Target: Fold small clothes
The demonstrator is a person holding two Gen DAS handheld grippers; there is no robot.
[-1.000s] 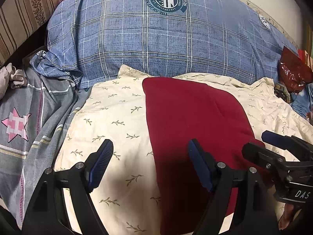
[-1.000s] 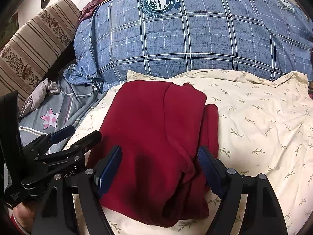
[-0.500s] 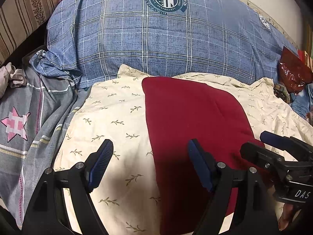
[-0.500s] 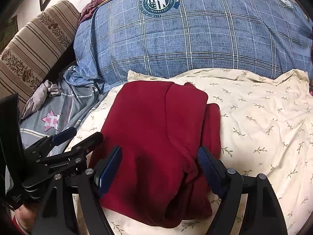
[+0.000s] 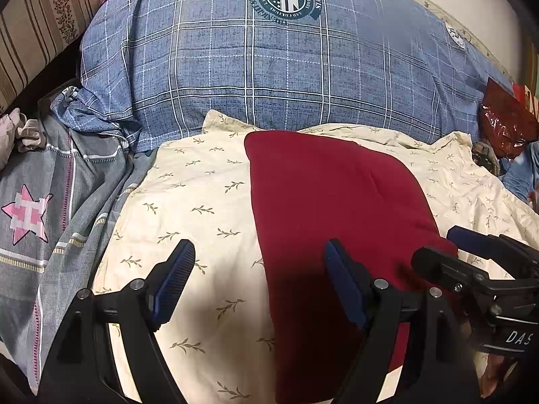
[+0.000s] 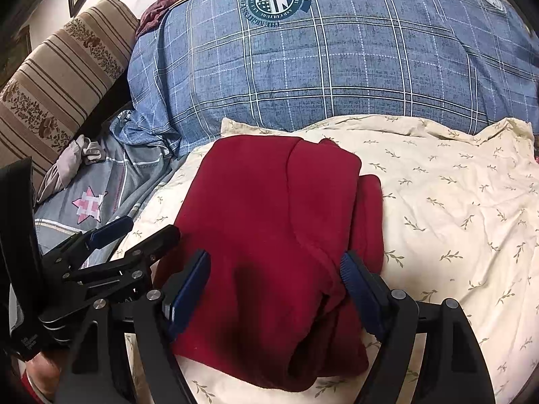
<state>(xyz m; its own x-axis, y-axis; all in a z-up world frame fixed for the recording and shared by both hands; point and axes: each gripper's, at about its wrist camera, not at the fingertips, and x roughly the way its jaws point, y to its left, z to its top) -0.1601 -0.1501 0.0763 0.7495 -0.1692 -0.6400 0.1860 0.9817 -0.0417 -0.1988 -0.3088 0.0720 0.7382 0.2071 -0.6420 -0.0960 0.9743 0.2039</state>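
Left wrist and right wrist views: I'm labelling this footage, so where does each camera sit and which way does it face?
Left wrist: rides the open left claw, facing the blue plaid pillow over the cream sheet; right claw at right edge.
Right wrist: rides the open right claw, straddling the folded red garment; left claw at left.
Shared: garment, sheet, pillow.
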